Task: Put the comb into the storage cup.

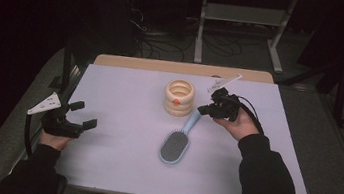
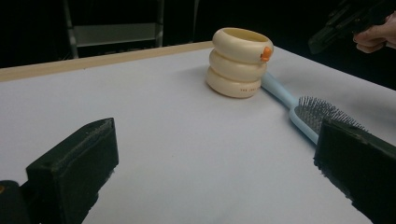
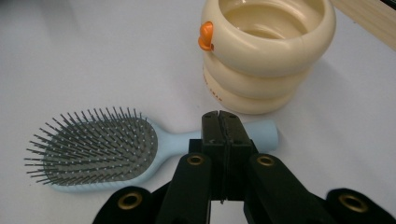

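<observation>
A light blue hairbrush (image 1: 174, 148) lies bristles up near the table's middle, its handle (image 3: 261, 133) pointing toward a cream ringed cup (image 1: 179, 97) with an orange tab. My right gripper (image 1: 204, 110) hovers at the handle's end, beside the cup (image 3: 266, 56). In the right gripper view its jaws (image 3: 219, 116) are pressed flat together over the handle, with nothing between them. My left gripper (image 1: 86, 116) rests at the table's left edge, open and empty. In the left gripper view its wide-set jaws (image 2: 217, 135) frame bare table, with the cup (image 2: 238, 63) and brush (image 2: 317, 112) beyond.
The white table top (image 1: 121, 120) has free room on its left half and along the front. A wooden strip (image 1: 164, 65) borders the far edge. Beyond it stand a metal shelf frame (image 1: 241, 15) and floor cables. The right hand and its gripper (image 2: 345, 21) appear at the left gripper view's upper right.
</observation>
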### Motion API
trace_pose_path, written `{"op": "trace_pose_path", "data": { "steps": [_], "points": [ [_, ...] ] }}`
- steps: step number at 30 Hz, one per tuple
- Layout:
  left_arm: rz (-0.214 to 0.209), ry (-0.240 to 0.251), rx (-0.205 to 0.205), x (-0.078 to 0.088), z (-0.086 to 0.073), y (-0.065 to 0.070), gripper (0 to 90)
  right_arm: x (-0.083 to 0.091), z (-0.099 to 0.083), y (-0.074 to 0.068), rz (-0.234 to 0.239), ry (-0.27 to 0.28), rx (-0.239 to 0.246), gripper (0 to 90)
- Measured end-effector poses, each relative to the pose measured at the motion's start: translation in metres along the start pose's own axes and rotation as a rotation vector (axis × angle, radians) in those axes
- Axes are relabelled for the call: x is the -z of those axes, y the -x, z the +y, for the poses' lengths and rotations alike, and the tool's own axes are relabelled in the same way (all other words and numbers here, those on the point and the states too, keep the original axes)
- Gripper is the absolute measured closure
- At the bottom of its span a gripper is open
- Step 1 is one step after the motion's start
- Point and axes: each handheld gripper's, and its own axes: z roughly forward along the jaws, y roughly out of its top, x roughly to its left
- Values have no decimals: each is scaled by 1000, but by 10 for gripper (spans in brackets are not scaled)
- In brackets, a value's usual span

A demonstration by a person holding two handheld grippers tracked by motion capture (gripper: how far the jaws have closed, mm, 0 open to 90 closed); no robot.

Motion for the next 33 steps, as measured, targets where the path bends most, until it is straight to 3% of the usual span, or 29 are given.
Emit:
{"op": "trace_pose_path", "data": {
  "steps": [16,26,33],
  "points": [
    [-2,-2,-1,0,0,0,0,-24,1,3,28,-21,13,888],
    [4,2,-4,0,0,0,0,-41,1,2,20,-63,51,889],
    [9,-10,-26,0,1,2,0,-50,0,1,32,-73,50,890]
  ]
}}
